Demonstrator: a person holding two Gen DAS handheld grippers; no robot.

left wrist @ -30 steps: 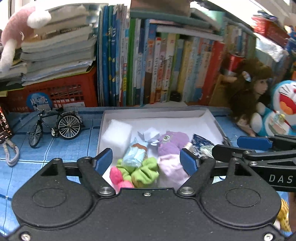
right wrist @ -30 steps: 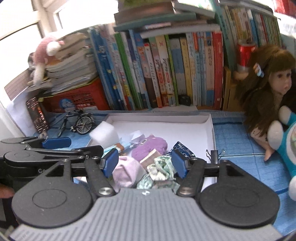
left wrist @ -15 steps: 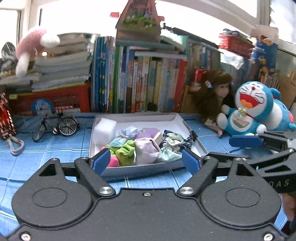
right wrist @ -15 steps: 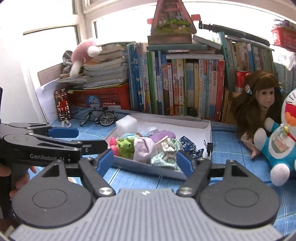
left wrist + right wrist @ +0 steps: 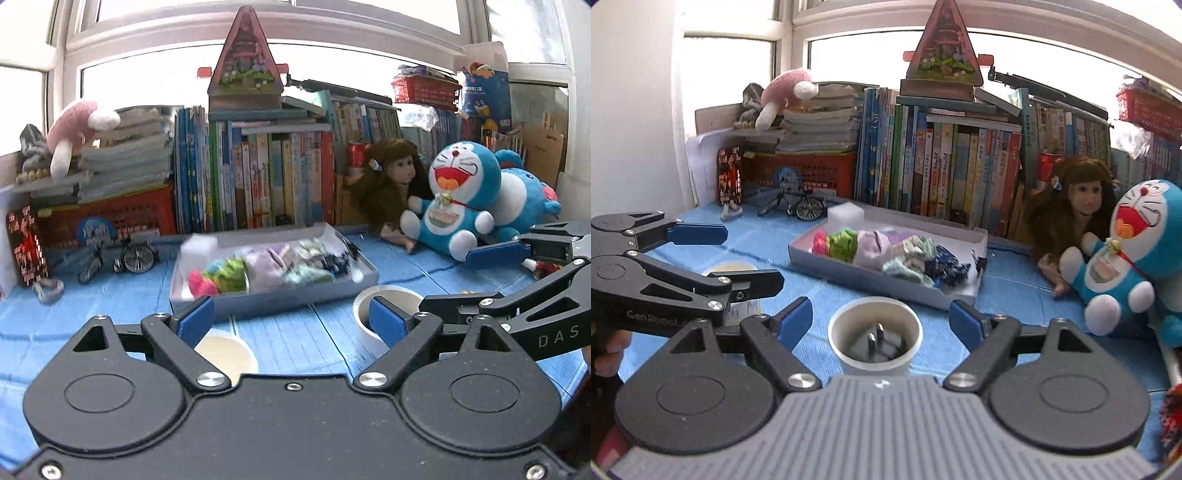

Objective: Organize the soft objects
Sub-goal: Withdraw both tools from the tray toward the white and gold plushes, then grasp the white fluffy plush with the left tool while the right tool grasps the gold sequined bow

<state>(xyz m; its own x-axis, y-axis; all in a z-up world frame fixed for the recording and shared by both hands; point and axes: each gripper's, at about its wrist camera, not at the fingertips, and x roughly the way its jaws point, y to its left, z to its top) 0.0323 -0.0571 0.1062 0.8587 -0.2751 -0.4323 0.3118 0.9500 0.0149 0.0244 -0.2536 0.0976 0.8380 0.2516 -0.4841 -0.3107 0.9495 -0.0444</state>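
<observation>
- Your left gripper (image 5: 284, 319) and right gripper (image 5: 881, 319) have just been opening; both stand apart, nothing between them.
- The soft objects (image 5: 886, 251) lie in the white tray (image 5: 879, 277) mid-table, toward the books.
- Reaching back, you could knock the white cup (image 5: 874, 338) just ahead.
- The plug (image 5: 877, 341) could spill out.

Both grippers wide apart, holding nothing.

The left gripper (image 5: 291, 319) points forward and somewhat downward, its blue pads (image 5: 194, 320) spread wide with nothing gripped between them; its jaws have just been opening. The right gripper (image 5: 881, 320) sits alongside at a like downward tilt, blue pads (image 5: 966, 320) equally spread and bare, jaws also just been opening. Each gripper shows side-on in the other's view, blue fingers parted. Fingers of the person's left hand (image 5: 607, 349) wrap the left gripper's handle at the frame's edge.
</observation>
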